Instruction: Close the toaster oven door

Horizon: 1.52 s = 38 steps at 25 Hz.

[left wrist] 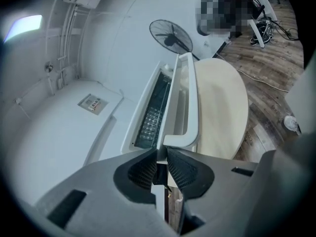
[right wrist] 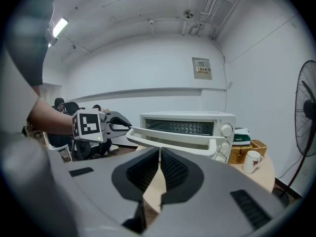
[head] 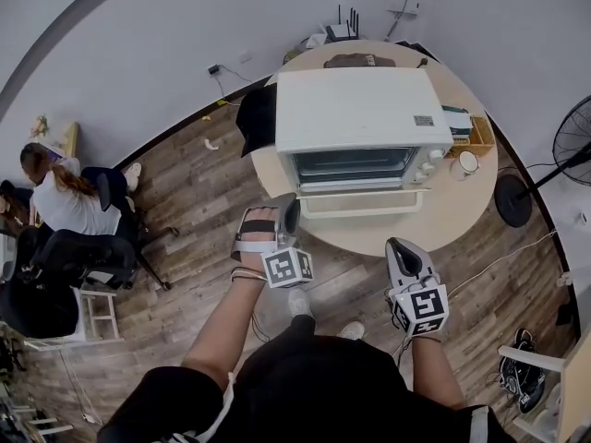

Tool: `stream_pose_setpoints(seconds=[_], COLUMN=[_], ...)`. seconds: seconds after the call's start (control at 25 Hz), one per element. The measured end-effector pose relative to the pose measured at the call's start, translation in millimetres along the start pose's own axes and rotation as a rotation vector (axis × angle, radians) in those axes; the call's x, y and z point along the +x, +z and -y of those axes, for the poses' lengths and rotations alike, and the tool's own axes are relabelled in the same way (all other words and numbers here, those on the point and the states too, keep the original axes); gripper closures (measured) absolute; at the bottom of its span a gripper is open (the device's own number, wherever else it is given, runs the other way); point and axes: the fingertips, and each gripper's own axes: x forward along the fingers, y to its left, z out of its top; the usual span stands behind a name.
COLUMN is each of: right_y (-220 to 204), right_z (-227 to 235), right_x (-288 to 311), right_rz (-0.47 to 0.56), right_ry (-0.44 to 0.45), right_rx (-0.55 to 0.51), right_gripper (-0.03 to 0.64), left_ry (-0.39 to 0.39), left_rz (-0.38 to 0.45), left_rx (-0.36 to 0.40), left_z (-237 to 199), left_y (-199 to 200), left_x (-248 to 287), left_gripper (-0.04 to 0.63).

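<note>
white toaster oven [head: 355, 123] on round bench [head: 462, 212], door [head: 360, 204] hanging open flat; left tongs [head: 288, 213] pinch its corner, right tongs [head: 398, 246] closed, empty.

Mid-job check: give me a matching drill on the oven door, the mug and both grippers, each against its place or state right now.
Things:
1. oven door
2. mug
3. left gripper
4. right gripper

Places or states:
A. jaws together, nothing between them, held back from the table
B. folded down, open
C. on the table, to the right of the toaster oven in the head view
D. jaws pinched at the door's left corner

Pairs: 1-B, 2-C, 3-D, 4-A
</note>
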Motion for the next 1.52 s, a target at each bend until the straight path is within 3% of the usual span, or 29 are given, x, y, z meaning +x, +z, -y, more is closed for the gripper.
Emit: stream_pose_setpoints(seconds=[1.08,1.52], right_y=[-1.5,-5.8], right_z=[7.6,10.9], right_x=[8.3,2.0], right_rz=[-0.026,-0.029], right_ry=[0.003,-0.02], right_rx=[0.007,0.019], right_gripper=[0.609,0.611], left_ry=[-0.032,0.004], left_rz=[-0.019,-0.047], left_rx=[-0.019,-0.001], left_z=[-41.8,-51.3], left_y=[-2.1,-3.6], left_x=[44.1,56.6], left_gripper=[0.532,0.524])
